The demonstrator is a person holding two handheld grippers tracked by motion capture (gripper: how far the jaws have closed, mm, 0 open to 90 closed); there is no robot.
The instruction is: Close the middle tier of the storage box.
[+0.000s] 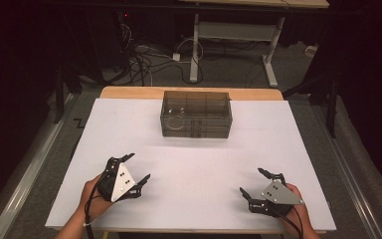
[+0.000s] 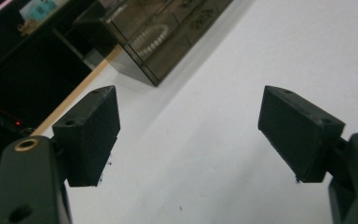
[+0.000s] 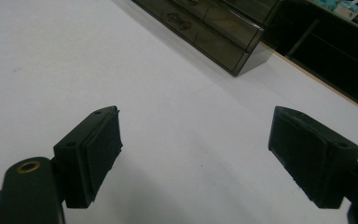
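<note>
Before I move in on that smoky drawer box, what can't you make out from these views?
- Drawer box, high view: contents too small and dim behind tinted walls; something faint and round at its left.
- Left gripper view: a string of pale beads shows through the tinted wall; the top edge cuts off the rest of the box.
- Right gripper view: drawer fronts blurred, handles unclear; box cut off by the top edge.
- Whether any drawer is ajar: cannot tell.
</note>
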